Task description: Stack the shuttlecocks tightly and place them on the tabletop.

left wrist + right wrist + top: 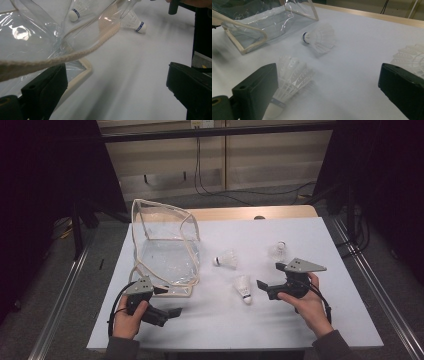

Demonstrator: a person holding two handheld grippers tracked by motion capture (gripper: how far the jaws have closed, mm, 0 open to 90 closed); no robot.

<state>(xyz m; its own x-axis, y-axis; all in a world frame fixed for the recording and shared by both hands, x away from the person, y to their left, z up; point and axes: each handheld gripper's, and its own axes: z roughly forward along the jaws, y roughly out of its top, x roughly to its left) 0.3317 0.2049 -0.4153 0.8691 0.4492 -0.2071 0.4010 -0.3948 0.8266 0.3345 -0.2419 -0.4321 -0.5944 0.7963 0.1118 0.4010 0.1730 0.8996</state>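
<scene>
Two grippers, a clear bag and three shuttlecocks on a white surface (300, 320).

The high view shows a third shuttlecock (279, 251) upright, farthest from the clear bag (165, 247). The left gripper (117, 92) has fingers (46, 87) spread wide, empty, the bag's cord trim crossing above one finger. The right gripper (329, 92) is wide open too, holding nothing; a lying shuttlecock (289, 82) sits beside its left finger, another shuttlecock (319, 37) nearer the bag.

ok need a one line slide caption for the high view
Two hand-held grippers, left gripper and right gripper, open beside a clear bag and three shuttlecocks on a white table.
</scene>
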